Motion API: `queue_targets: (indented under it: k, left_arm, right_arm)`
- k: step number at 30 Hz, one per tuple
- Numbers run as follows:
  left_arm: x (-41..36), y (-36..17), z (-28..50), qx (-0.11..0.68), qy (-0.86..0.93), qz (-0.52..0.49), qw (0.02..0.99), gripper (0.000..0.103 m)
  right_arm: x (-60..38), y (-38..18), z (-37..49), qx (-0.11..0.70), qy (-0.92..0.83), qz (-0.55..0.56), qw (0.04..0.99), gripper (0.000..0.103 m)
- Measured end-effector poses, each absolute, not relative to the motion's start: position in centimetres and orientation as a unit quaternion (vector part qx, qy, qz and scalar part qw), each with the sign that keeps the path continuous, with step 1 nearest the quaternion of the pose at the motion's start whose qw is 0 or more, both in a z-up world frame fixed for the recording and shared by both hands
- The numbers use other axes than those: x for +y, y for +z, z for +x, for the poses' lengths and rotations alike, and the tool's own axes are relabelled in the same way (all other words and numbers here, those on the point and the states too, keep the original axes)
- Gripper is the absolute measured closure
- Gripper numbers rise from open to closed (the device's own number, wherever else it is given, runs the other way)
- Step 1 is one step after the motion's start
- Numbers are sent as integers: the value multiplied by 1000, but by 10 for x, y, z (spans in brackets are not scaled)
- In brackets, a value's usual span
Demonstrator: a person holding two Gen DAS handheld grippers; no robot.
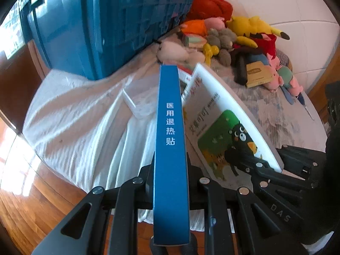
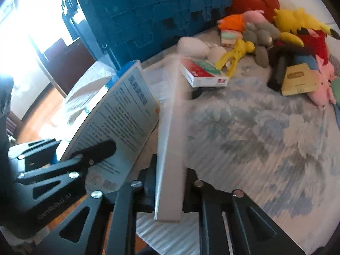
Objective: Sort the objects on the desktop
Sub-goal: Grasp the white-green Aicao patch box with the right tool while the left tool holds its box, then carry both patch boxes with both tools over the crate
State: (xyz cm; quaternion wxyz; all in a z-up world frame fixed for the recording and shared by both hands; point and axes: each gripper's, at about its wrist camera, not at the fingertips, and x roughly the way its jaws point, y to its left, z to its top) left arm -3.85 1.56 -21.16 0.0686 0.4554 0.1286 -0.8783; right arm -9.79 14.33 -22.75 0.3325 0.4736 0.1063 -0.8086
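Observation:
My left gripper point(image 1: 171, 165) is shut on a flat blue box point(image 1: 170, 127) with white Chinese print, held edge-up above the cloth-covered table. My right gripper point(image 2: 170, 170) is shut on a white box point(image 2: 170, 140), also edge-up; its printed face with a green panel and black bear shows in the left wrist view point(image 1: 221, 127). The two boxes are side by side, close together. The blue box's text-covered back point(image 2: 119, 119) and the left gripper's finger point(image 2: 95, 150) show in the right wrist view. The right gripper's finger point(image 1: 250, 163) shows in the left wrist view.
A large blue crate point(image 1: 106, 21) stands at the back left. A red-green-white box point(image 2: 201, 72) lies on the cloth ahead. A pile of plush toys point(image 1: 250, 40), a red bag point(image 1: 210, 4) and a tan box point(image 1: 257, 74) fill the back right. Wooden floor point(image 1: 31, 201) lies beyond the table edge, left.

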Motion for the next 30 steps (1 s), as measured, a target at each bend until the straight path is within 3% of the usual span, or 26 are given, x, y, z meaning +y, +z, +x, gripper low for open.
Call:
queue_targets:
  k: [5, 11, 12, 14, 15, 16, 17, 22, 30]
  left_arm:
    - [17, -218, -38, 123, -875, 463, 73, 85]
    - [19, -228, -39, 114, -873, 468, 79, 85]
    - [18, -231, -40, 116, -873, 468, 78, 85]
    - [18, -234, -41, 118, -873, 467, 77, 85]
    - [19, -232, -40, 117, -875, 465, 75, 85]
    - [20, -230, -39, 115, -876, 462, 73, 86]
    - [21, -228, -37, 113, -878, 460, 71, 86]
    - [26, -199, -31, 107, -893, 434, 59, 86]
    - [34, -114, -23, 91, -927, 362, 34, 86]
  right_arm:
    - [140, -226, -92, 156, -812, 464, 319, 90]
    - [153, -240, -106, 106, -809, 471, 335, 86]
    - [153, -244, -107, 97, -807, 475, 337, 83]
    - [155, -249, -107, 81, -810, 472, 339, 69]
    - [155, -251, -107, 77, -813, 467, 338, 69]
    - [153, -254, -107, 78, -812, 469, 339, 74]
    - [152, -255, -107, 80, -809, 472, 340, 89]
    - [155, -223, -102, 85, -821, 452, 337, 90]
    - [171, -126, -95, 73, -867, 377, 318, 90]
